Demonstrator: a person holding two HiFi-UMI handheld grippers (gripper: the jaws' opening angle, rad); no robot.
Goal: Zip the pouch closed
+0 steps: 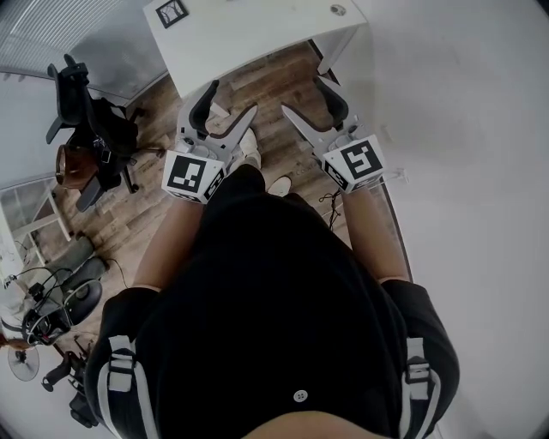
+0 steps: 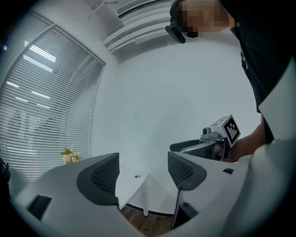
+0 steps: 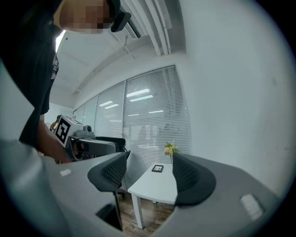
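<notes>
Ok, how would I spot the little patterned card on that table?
Find the white table standing on the wooden floor. Near one corner lies a flat square card, black-patterned on white. The only other thing visible on the tabletop is a small round grey disc toward the other end.

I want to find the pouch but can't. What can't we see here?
The pouch: in no view; the table is cut off by the head view's top edge.
A small round thing on the table: too small to name.
The floor under the person: hidden by the black shirt, head view.
</notes>
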